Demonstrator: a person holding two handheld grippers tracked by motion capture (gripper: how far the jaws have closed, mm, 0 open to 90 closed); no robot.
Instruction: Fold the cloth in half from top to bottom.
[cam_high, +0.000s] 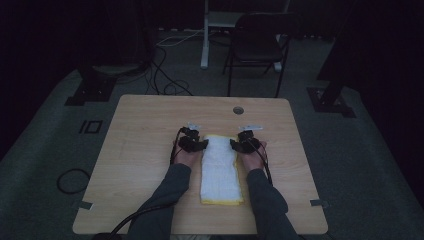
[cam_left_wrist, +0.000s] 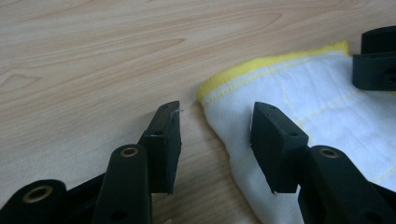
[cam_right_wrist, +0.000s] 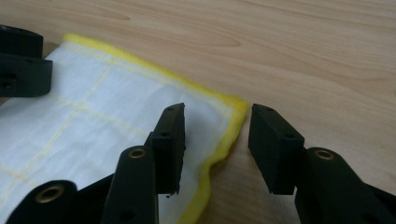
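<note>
White yellow-edged towel (cam_high: 220, 170), unlabelled, wooden table (cam_high: 140, 150)

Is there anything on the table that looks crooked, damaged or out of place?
Nothing stands out. The folded white towel with yellow edging lies flat and fairly straight on the wooden table. The left gripper and right gripper are open, each straddling a far corner.

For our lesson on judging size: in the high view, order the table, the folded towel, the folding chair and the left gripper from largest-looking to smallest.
1. table
2. folding chair, farther off, so unsure
3. towel
4. left gripper
</note>
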